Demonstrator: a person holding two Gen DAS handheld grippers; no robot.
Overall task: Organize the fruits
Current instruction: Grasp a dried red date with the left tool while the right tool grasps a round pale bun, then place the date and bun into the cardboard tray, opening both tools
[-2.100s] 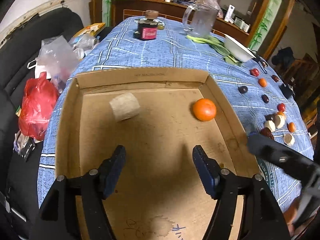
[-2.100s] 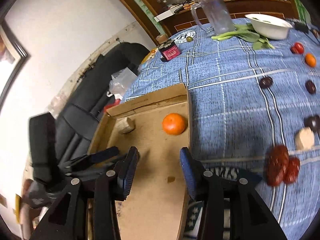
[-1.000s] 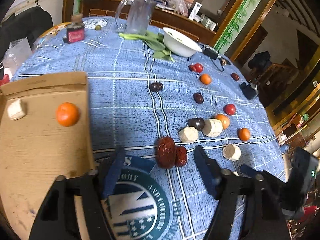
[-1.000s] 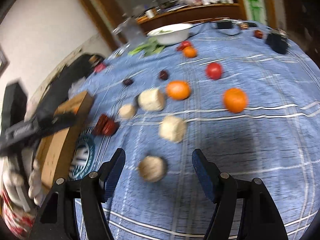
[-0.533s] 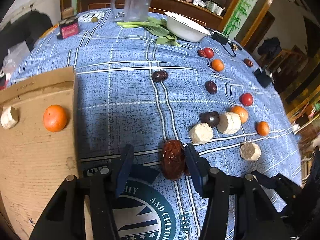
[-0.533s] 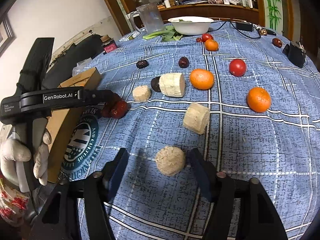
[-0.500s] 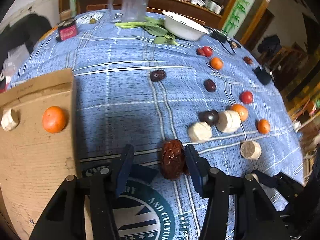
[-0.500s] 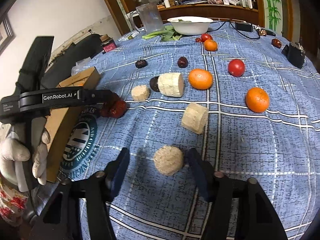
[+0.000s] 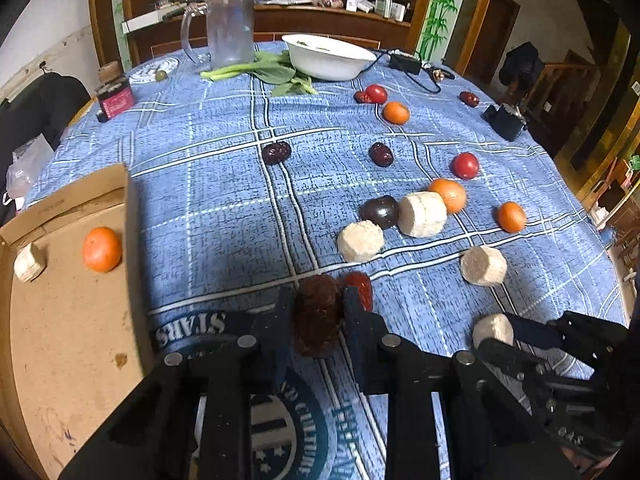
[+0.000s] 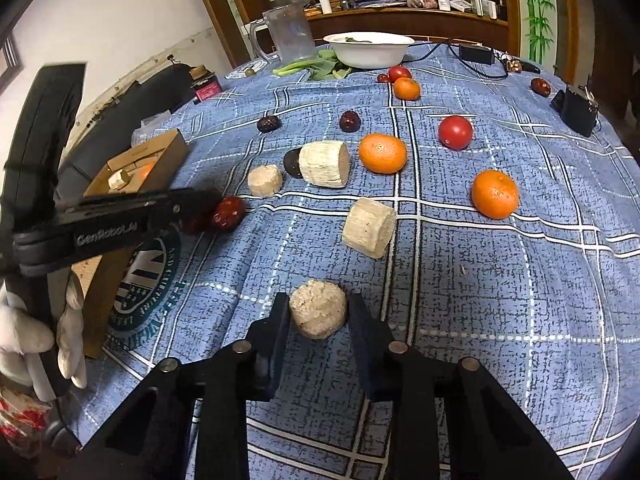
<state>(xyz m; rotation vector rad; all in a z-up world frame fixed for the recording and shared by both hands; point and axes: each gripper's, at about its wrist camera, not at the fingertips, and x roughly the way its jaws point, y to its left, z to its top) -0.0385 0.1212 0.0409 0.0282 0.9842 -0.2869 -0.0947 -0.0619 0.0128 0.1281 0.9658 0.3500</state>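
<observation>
My left gripper [image 9: 318, 312] is shut on a dark red date [image 9: 318, 322] at the near edge of the blue tablecloth; a second red date [image 9: 360, 288] lies beside it. My right gripper [image 10: 318, 316] has its jaws closed in on both sides of a beige round chunk [image 10: 318, 308] resting on the cloth. The cardboard tray [image 9: 60, 340] at the left holds an orange [image 9: 102, 249] and a beige chunk [image 9: 29, 263]. Loose oranges [image 10: 382, 153], tomatoes [image 10: 455, 132], dates [image 10: 349, 121] and beige chunks [image 10: 368, 226] lie scattered over the table.
At the back stand a white bowl [image 9: 330, 56], a glass jug [image 9: 228, 32], green leaves [image 9: 264, 70] and a small red jar [image 9: 114, 98]. A black charger [image 9: 504, 120] sits at the right edge. A dark chair [image 10: 132, 98] is left of the table.
Both grippers have moved forward and closed: the left onto the dark red date, the right around the beige chunk. Two seconds ago both were open over the tray.
</observation>
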